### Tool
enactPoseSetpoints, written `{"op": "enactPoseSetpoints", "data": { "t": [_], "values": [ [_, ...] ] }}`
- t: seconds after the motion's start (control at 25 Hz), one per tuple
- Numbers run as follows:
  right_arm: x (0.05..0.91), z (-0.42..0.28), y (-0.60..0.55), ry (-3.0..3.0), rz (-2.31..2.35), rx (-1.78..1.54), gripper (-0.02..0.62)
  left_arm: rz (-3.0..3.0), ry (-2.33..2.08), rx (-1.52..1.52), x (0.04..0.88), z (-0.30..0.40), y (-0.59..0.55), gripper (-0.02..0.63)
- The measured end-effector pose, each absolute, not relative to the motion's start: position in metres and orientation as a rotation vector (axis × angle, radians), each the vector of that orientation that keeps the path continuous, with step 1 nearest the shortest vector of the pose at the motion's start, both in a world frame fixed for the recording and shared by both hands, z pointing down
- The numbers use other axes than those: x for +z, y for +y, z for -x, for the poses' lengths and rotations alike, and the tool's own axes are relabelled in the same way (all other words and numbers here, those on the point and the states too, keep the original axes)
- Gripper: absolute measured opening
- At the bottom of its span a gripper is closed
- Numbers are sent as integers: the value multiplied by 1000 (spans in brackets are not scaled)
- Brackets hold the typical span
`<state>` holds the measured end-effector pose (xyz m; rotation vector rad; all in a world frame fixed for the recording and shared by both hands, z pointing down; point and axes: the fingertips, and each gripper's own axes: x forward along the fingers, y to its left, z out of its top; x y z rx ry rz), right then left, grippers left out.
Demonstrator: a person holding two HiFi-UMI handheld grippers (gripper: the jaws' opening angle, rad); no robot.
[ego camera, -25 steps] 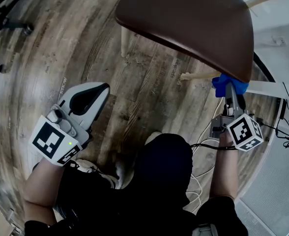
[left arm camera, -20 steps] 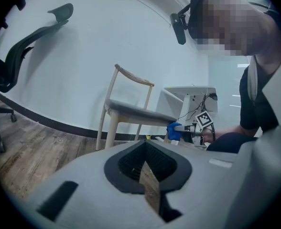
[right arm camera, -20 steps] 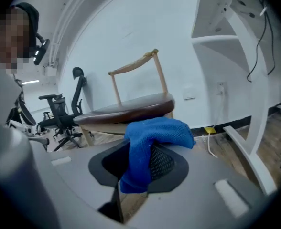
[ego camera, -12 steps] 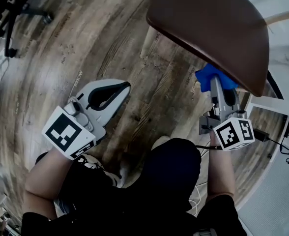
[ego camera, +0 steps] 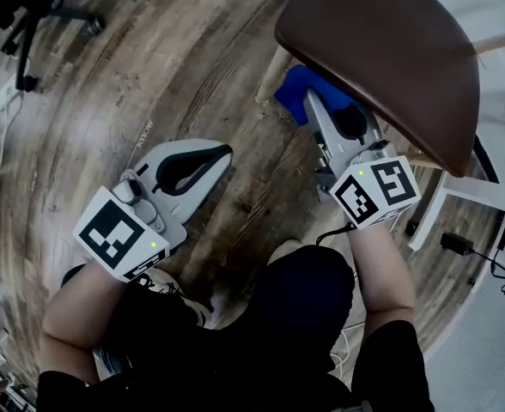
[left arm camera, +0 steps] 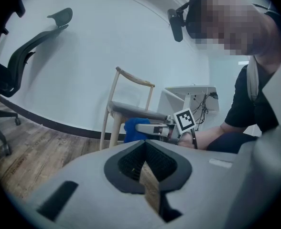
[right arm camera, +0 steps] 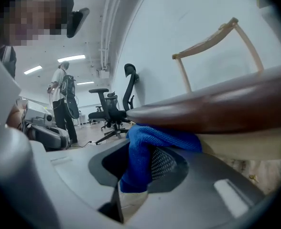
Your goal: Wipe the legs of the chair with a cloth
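Wood floor below; your right gripper point(ego camera: 315, 107), clamping the cloth point(ego camera: 294, 87), sits just right of the chair leg point(ego camera: 270, 74); left gripper point(ego camera: 222, 154) closed, empty, farther off

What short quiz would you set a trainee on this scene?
1. True or false: the left gripper is shut and empty.
2. The cloth, pinched in the right gripper, is: A) lying on the floor; B) beside a chair leg, just under the seat edge; C) on top of the seat.
3. Fill in: the cloth's colour is ___.

Key: 1 true; 2 B; 3 blue.
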<state>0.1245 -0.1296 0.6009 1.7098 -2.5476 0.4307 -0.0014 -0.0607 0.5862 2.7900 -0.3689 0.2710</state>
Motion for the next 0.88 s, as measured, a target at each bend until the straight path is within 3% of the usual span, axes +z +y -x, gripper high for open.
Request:
{"op": "enactPoseSetpoints", "data": {
  "t": [0.36,0.88],
  "values": [
    [609,-85,-163,-2553,-1688,454,101,-2796,-370,271,583,5,-57,8],
    [685,-113,-174,-2497,-1641,596,101,-2774,-385,275,588,15,-63,8]
  ]
}}
